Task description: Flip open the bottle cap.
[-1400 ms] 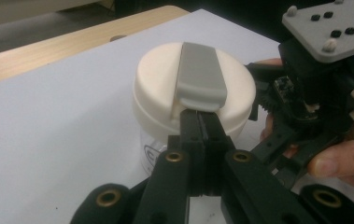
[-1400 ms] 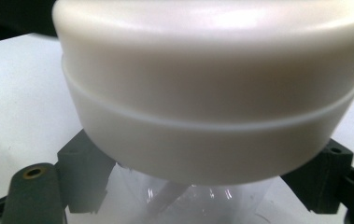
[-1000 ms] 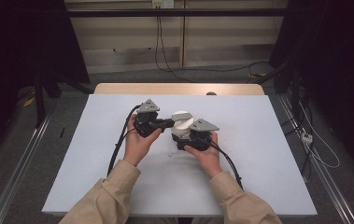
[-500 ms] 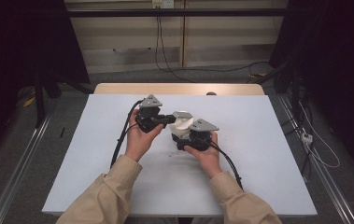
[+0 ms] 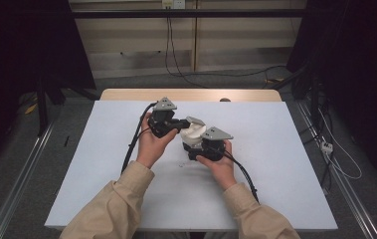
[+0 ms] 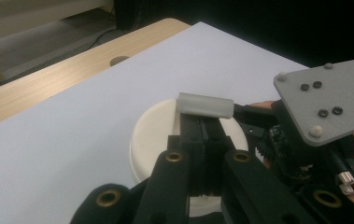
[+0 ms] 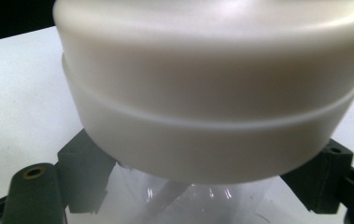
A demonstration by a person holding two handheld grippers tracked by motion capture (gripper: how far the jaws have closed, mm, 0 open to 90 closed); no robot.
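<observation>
Now the right gripper (image 5: 202, 143) grips a container: in the right gripper view its two black jaws stand on either side of a clear body (image 7: 198, 198), just under a wide white lid (image 7: 212, 93), and they press on this clear part. So the container is between the right jaws, lifted a little over the white counter (image 5: 275, 164) in the high view, with the lid (image 5: 194, 131) pointing away from the person. The left gripper (image 5: 183, 123) comes from the other side. In the left gripper view its jaws are closed together, pad against pad, and they hold nothing between the pads. Right at their tips lies a small pale cylinder (image 6: 205, 104), across the top of the lid (image 6: 156, 130); it is probably a spout or handle of the lid, but the view is too close to say this surely. The left jaws touch this cylinder or stay just beside it. Both hands are near the middle of the counter, close to each other.
</observation>
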